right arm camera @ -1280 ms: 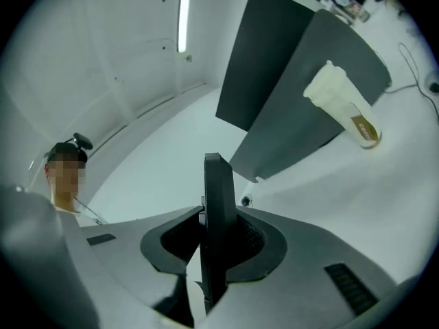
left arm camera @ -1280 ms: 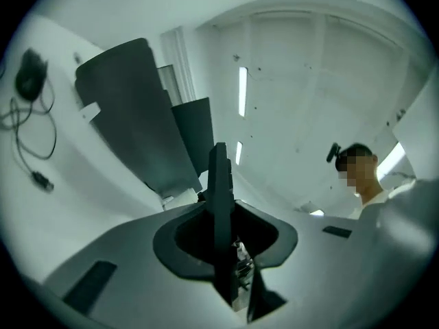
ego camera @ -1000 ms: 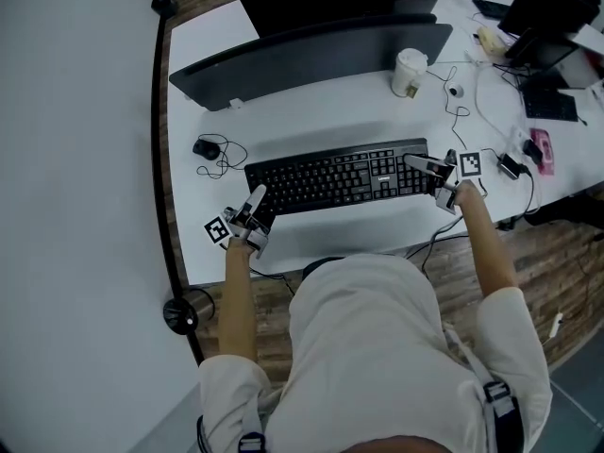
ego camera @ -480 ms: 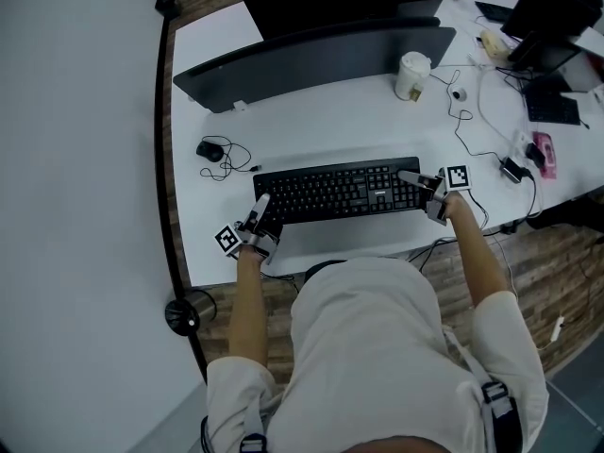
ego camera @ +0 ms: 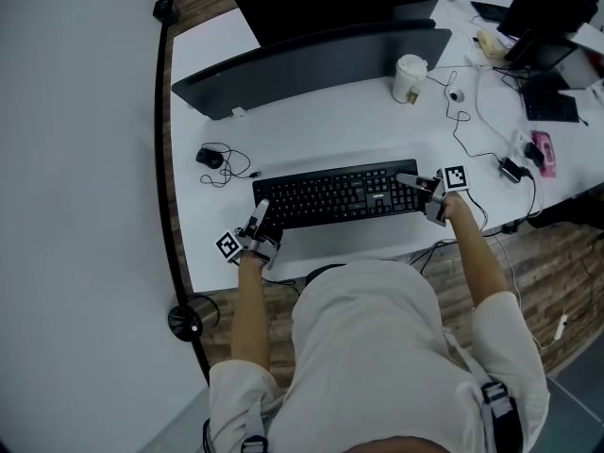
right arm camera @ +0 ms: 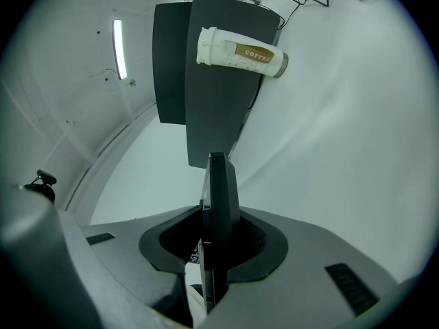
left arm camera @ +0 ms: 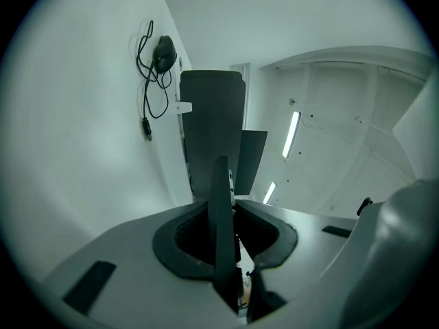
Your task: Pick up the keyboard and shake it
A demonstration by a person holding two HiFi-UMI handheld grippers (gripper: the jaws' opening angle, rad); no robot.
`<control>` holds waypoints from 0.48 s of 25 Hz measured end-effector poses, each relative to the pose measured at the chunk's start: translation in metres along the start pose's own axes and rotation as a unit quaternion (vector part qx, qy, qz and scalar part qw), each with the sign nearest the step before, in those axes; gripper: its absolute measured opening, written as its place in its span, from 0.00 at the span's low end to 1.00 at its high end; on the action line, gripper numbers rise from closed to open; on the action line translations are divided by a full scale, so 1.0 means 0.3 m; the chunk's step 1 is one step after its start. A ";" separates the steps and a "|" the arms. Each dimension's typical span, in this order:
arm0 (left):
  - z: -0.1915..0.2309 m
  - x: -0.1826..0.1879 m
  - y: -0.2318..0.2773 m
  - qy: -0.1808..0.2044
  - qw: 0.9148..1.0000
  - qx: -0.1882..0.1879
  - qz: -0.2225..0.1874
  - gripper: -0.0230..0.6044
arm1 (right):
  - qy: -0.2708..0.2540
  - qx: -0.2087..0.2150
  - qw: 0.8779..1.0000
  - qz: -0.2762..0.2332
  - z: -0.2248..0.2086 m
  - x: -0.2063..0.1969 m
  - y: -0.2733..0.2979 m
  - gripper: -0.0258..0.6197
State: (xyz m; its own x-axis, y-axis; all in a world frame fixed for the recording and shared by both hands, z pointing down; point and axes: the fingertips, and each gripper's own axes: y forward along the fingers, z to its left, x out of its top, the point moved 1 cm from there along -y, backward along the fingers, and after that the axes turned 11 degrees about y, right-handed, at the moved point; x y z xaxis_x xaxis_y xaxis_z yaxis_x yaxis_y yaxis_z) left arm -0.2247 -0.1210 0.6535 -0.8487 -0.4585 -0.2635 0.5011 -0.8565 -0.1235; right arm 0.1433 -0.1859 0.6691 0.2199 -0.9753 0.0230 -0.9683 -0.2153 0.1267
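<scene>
**Left gripper (ego camera: 260,215) pinching, right gripper (ego camera: 412,183) letting go**

Your left gripper is closed narrow on the keyboard (ego camera: 330,194) at its left front corner, with the slim edge sandwiched between the jaws in the left gripper view. Over on the right end, your jaws have just been opening a touch. The keyboard's end sits between them, but the pads look to be barely off it. And the keyboard itself? Flat on the table (ego camera: 311,125), parallel to the front edge and close to it, right in front of you.

Now the danger. Lift from here and I'd say only one end comes up: the keyboard pivots on that left pinch, twists, and slips out or slaps down. Both grips are on thin edges, so a hard shake could work it loose. Watch the back of the table too. The paper cup (ego camera: 409,75) stands by the monitor (ego camera: 311,59), and a wild swing that way would tip it.
</scene>
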 end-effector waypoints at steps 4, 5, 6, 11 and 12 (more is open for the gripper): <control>0.010 -0.001 0.005 0.000 1.000 0.005 0.001 0.19 | 0.001 -0.004 1.000 0.000 -0.003 0.007 -0.002 0.25; 0.011 -0.001 0.003 0.000 1.000 0.005 0.002 0.19 | 0.000 -0.004 1.000 0.000 -0.003 0.007 -0.001 0.25; 0.011 0.000 0.002 0.000 1.000 0.005 0.002 0.19 | -0.002 -0.005 1.000 0.000 -0.004 0.007 0.000 0.25; 0.017 0.007 0.011 -0.001 1.000 0.008 -0.002 0.19 | -0.001 -0.007 1.000 -0.002 -0.003 0.010 0.004 0.25; 0.016 0.007 0.012 -0.001 1.000 0.008 -0.003 0.19 | -0.002 -0.008 1.000 -0.003 -0.002 0.011 0.004 0.25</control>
State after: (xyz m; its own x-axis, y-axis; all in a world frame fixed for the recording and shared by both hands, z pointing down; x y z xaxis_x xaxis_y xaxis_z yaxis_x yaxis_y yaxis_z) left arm -0.2255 -0.1262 0.6570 -0.8524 -0.4537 -0.2599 0.4930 -0.8629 -0.1107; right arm 0.1429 -0.1893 0.6700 0.2246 -0.9743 0.0179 -0.9651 -0.2199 0.1424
